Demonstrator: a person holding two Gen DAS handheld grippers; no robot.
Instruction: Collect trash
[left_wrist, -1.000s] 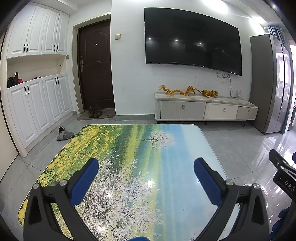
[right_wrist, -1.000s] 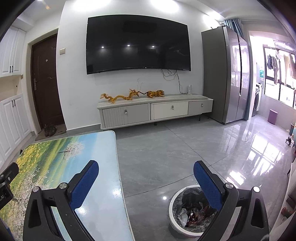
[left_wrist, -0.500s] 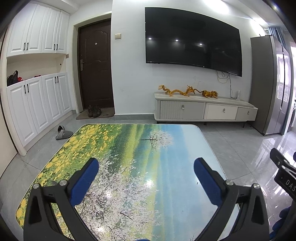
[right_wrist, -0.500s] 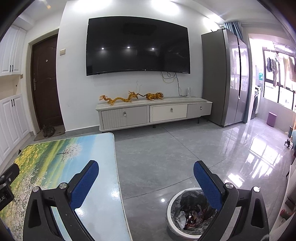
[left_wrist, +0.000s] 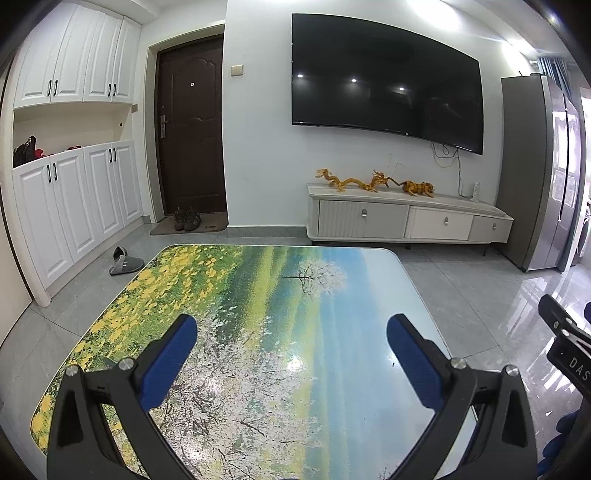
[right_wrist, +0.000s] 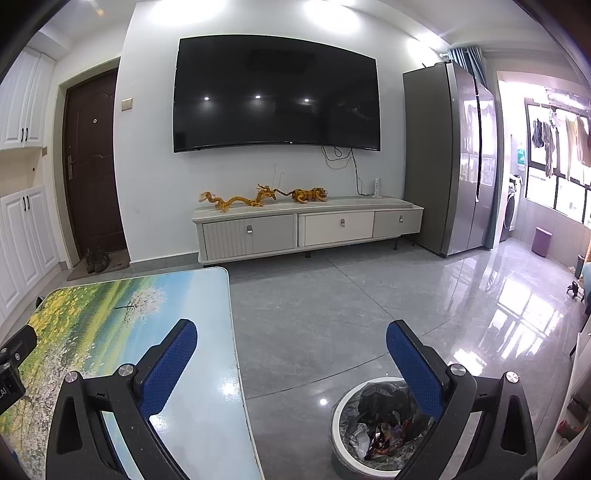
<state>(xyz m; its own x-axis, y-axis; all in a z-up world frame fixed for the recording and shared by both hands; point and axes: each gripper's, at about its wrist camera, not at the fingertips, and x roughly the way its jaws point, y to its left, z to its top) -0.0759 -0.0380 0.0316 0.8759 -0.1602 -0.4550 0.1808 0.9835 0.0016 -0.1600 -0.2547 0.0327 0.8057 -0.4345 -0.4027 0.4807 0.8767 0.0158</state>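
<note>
Change: against the picture from 1 s earlier, the left view had pulled back a little, so more of the tabletop (left_wrist: 258, 332) showed; the right view had shifted slightly, with the trash bin (right_wrist: 341, 443) sitting a bit higher between its fingers.
Left claw: the left claw (left_wrist: 291, 354) hung over the tabletop, jaws spread wide, nothing between its blue pads (left_wrist: 173, 354).
Right claw: the right claw (right_wrist: 291, 360) was also spread wide and empty, its left finger above the tabletop edge, its right finger above the bin.
Trash: crumpled wrappers (right_wrist: 384, 435) lay inside the bin's dark bag; the bin stood on the grey floor (right_wrist: 332, 314) just beside the tabletop's right edge.
Tabletop: glossy, printed with a flower-field and tree picture.
Around: a wall TV (left_wrist: 388, 81), a low white cabinet (left_wrist: 406, 221) carrying 3 golden figurines (left_wrist: 373, 181), a dark door (left_wrist: 192, 122), white cupboards (left_wrist: 74, 199), a slipper (left_wrist: 123, 260) and a tall grey fridge (right_wrist: 450, 158).
In the way: the right finger hid part of the bin's rim.
</note>
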